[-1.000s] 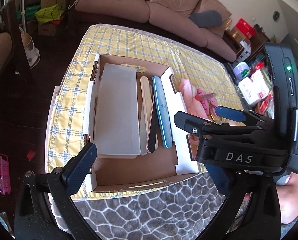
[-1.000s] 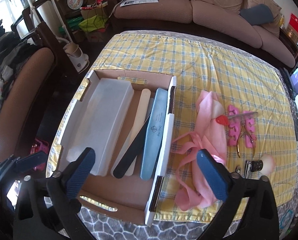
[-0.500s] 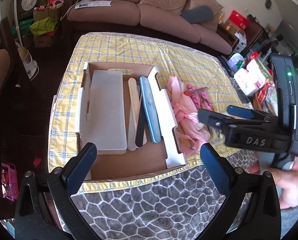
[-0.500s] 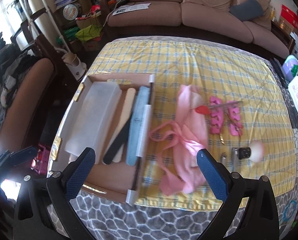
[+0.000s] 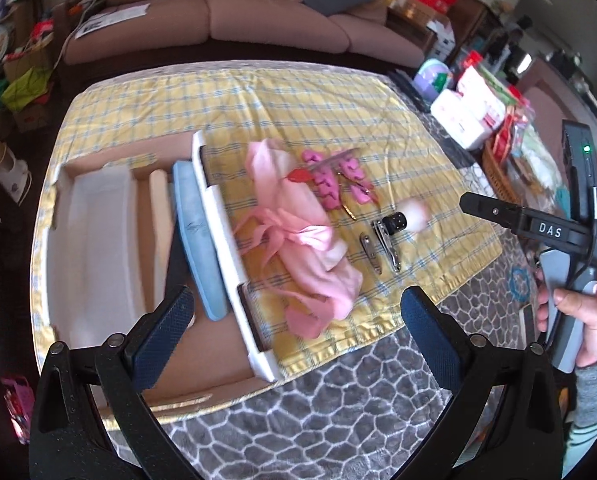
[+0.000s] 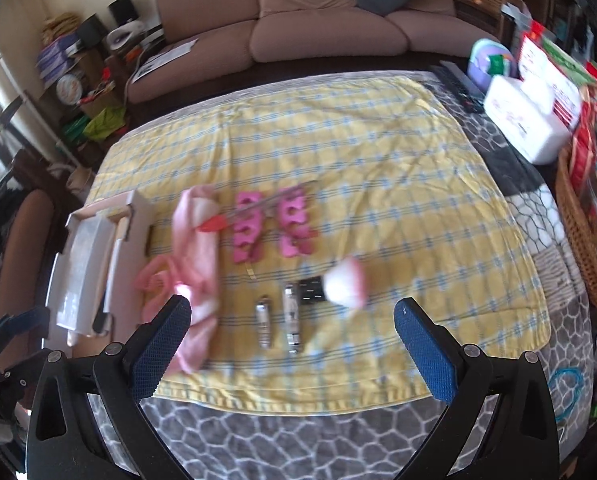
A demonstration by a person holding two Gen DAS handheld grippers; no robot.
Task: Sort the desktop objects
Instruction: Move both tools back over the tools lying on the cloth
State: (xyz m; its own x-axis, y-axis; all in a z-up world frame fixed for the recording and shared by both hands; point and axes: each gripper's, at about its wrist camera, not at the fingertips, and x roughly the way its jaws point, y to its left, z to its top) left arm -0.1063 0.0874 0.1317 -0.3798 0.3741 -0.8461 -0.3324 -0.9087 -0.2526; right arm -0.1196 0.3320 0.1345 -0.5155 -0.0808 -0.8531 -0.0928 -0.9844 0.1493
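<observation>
Evidently both grippers, left [image 5: 294, 312] and right [image 6: 292, 332], held with jaws wide, nothing gripped, for next pick. Files [image 5: 196, 236] already placed in box [image 5: 234, 256]; clippers [image 6: 291, 316], brush [image 6: 338, 282] left loose on desk [image 6: 378, 184].

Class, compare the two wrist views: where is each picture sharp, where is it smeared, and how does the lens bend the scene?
Left wrist view: the open tongs are sharp, while the pink fabric bundle and white cardboard box are motion-smeared. Right wrist view: its tongs are crisp too, but the white fluffy brush blurs; the fisheye bows the yellow checked cloth and darkens the corners.
</observation>
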